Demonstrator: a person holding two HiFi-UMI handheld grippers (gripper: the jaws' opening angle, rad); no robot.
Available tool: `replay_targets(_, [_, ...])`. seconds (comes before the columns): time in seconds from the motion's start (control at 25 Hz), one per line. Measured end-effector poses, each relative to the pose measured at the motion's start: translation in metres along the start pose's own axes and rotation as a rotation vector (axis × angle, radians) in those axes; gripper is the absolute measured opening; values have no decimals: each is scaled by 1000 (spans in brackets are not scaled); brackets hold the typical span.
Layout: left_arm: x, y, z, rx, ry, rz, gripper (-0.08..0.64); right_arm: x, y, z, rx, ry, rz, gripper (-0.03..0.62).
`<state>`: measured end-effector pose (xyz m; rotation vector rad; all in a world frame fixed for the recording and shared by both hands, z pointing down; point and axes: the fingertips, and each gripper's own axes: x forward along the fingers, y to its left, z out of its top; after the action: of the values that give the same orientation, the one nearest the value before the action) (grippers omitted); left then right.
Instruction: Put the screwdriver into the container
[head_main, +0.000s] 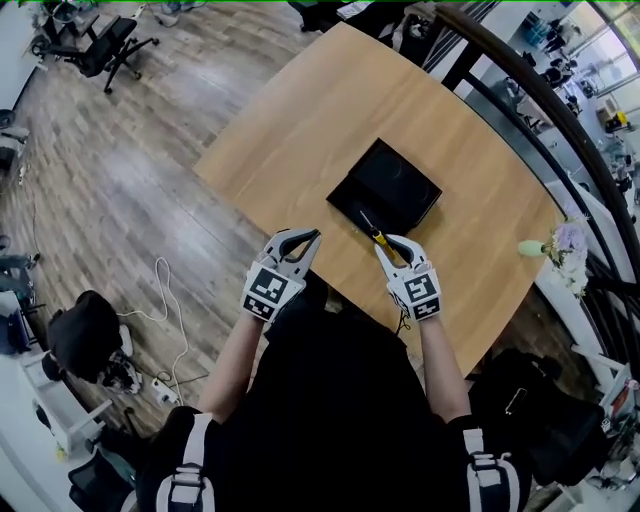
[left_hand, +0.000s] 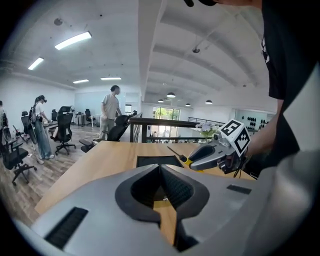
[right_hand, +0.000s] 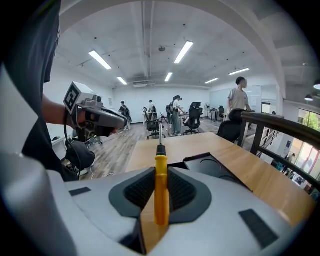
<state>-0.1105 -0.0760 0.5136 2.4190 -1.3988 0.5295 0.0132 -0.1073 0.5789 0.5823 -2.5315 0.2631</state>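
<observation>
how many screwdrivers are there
1: the screwdriver is clamped in the right gripper, above the table, its tip pointing at the black container. No others show.

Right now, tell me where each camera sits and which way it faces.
Head view: on the head, looking steeply down at table, container, left gripper and right gripper; arms, torso show.
Left gripper view: on the left gripper, facing across the table; torso at right.
Right gripper view: on the right gripper, along its held screwdriver; arm at left.
Shared: both gripper views show container and the other gripper.
</observation>
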Motion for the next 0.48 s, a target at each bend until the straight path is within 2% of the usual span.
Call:
replay_targets(0.12, [8,6,-3,4,18,-32,28,12,-3,6,-4,13,-4,89])
replay_targets(0.48, [28,36,0,2,28,-58,28,33,-19,15,13,32,-35,89])
